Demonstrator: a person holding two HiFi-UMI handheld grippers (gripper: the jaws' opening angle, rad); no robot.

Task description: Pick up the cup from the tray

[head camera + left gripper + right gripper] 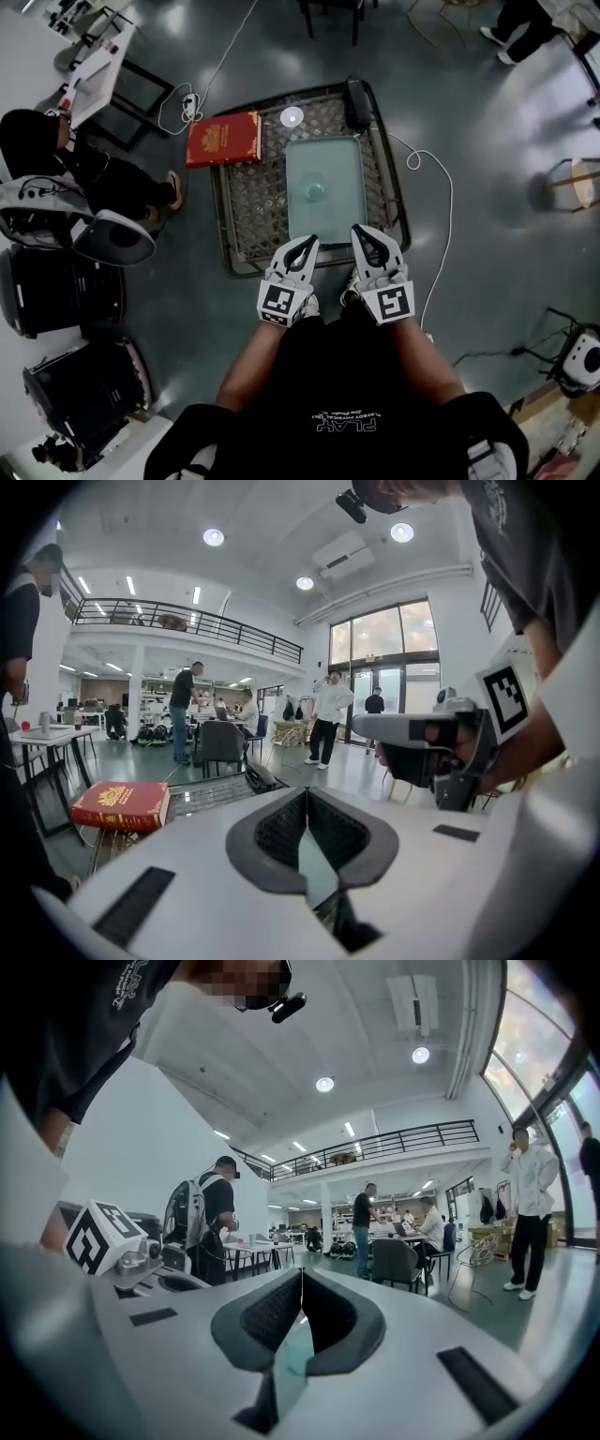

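A small see-through green cup (pixel 314 191) stands near the middle of a pale green tray (pixel 337 159) on a low wicker table (pixel 251 202). My left gripper (pixel 310 240) hovers at the table's near edge, just short of the tray's near left corner, shut and empty. My right gripper (pixel 359 228) is over the tray's near right end, jaws also shut with nothing in them. In the left gripper view the pads (pixel 281 829) meet at the tip and the right gripper (pixel 431 747) shows beside them. In the right gripper view pale green shows below the closed pads (pixel 272 1312).
A red book (pixel 223 139) lies on the table's far left corner, a white disc (pixel 292 116) and a black object (pixel 357 101) at its far edge. A white cable (pixel 441 202) runs past the right side. A seated person (pixel 66 159) and black cases (pixel 56 291) are on the left.
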